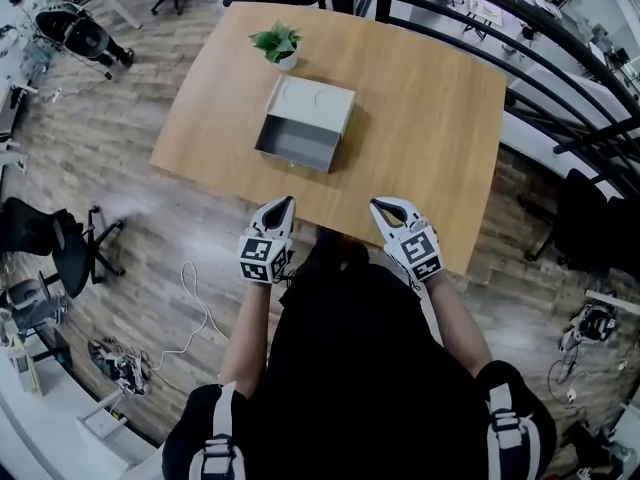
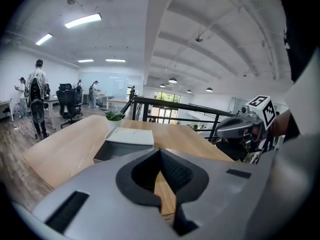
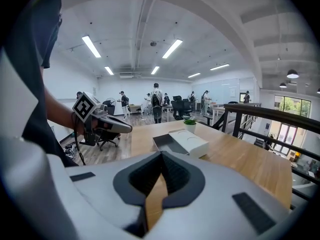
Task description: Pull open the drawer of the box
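- Box (image 1: 318, 101) sits near the middle of the wooden table (image 1: 430, 118), white top facing up; same box seen in the left gripper view (image 2: 131, 135) and the right gripper view (image 3: 190, 142)
- Drawer (image 1: 298, 144) stands pulled out of the box on the side facing the person; grey inside, open side up; it also shows in the left gripper view (image 2: 106, 153) and the right gripper view (image 3: 167, 144)
- Small potted plant (image 1: 277, 44) stands just beyond the box's far corner, apart from it
- Left gripper (image 1: 286, 204) hovers over the near table edge, well short of the drawer; in its own view (image 2: 160, 152) the jaws are clenched tip to tip with nothing gripped; table wood shows through the gap behind the tips
- Right gripper (image 1: 377, 206) is level with the left one at the same edge, the two apart from each other; in its own view (image 3: 161, 154) the jaws are likewise pressed together at the tips and hold nothing
- Neither gripper touches the box or the drawer
- Black railing (image 1: 560, 63) runs past the far right of the table; an office chair (image 1: 62, 246) stands on the wood floor to the left
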`<state>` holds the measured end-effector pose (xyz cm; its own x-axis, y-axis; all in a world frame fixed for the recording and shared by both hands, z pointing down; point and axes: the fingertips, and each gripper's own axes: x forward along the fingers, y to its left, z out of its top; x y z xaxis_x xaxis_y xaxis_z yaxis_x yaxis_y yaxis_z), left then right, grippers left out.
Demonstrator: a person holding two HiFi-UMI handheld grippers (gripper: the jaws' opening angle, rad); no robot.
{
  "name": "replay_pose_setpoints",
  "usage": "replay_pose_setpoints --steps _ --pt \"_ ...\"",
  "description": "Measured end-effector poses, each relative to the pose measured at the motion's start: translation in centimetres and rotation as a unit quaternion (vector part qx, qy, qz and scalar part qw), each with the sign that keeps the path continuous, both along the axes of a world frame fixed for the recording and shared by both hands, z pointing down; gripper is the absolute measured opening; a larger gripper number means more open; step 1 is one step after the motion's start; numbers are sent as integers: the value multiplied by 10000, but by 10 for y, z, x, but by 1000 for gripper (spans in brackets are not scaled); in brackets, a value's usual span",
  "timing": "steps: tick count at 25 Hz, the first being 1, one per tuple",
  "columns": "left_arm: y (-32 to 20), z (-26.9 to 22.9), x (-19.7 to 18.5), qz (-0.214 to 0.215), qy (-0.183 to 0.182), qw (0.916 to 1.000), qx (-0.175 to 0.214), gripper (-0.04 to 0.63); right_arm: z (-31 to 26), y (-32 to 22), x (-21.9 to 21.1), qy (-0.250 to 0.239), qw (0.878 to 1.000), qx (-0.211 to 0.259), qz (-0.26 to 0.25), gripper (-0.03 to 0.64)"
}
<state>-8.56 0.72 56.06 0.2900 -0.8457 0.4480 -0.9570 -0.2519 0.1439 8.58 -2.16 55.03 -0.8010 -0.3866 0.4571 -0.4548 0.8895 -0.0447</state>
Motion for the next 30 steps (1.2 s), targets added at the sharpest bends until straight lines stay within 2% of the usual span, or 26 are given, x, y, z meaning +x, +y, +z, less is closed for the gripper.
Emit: replay_pose_setpoints --steps 7,11,30 --pt "18 -21 26 -109 -119 9995 257 23 1 12 12 -84 9997 -25 -229 25" --pt "29 -21 37 -151 -186 9993 271 23 8 18 19 -29 9993 -15 -364 25" --pt "44 -25 46 -323 -175 9987 353 23 -3 16 18 -116 9989 118 -436 25"
